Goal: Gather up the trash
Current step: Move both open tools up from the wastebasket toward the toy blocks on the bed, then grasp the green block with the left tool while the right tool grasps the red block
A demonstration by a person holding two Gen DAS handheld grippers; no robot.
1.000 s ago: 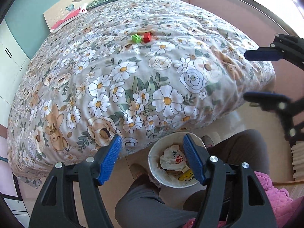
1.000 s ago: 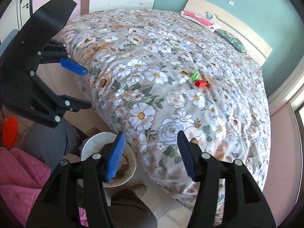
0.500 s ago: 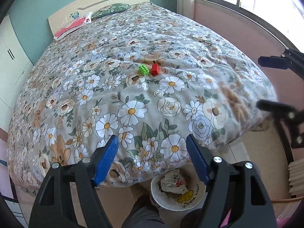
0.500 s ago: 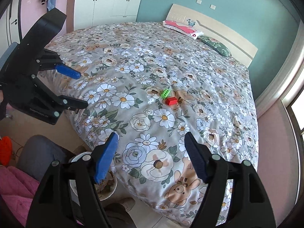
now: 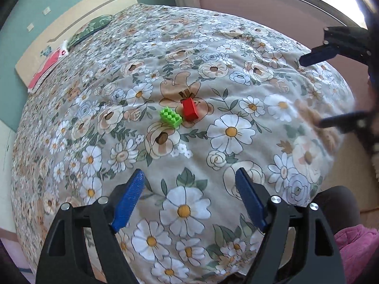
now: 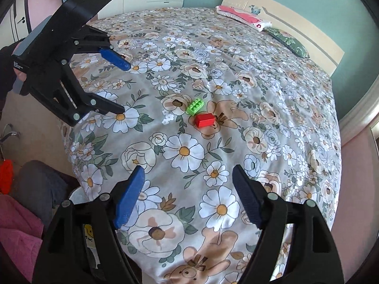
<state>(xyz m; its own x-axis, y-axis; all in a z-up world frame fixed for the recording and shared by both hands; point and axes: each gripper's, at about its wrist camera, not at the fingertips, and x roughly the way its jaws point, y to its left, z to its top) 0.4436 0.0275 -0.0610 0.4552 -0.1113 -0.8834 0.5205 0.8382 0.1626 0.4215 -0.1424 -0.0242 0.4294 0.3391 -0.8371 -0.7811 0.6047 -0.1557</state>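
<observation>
Bricks are what I take for the trash: a small green studded plastic building brick (image 5: 171, 118) and a red smooth-sided plastic brick (image 5: 189, 110) lie just beside each other (touching or nearly so) on the floral quilted bedspread (image 5: 118, 94), about the middle of the bed's width and well in from the foot edge where I stand.

From my left gripper (image 5: 189, 201) both bricks lie ahead, straight out between the blue pads, with bare quilt between. From my right gripper (image 6: 188, 194) they also lie ahead, almost on its centre line. In the right view the red brick's long axis runs roughly across the line of reach, so the jaws as they stand would span its length and a roll of the wrist might suit; the green brick's axis runs slantwise away.

Both grippers' jaws are opening, nothing between them. I judge the green brick nearer the left gripper and the red nearer the right, so one each seems sensible.
</observation>
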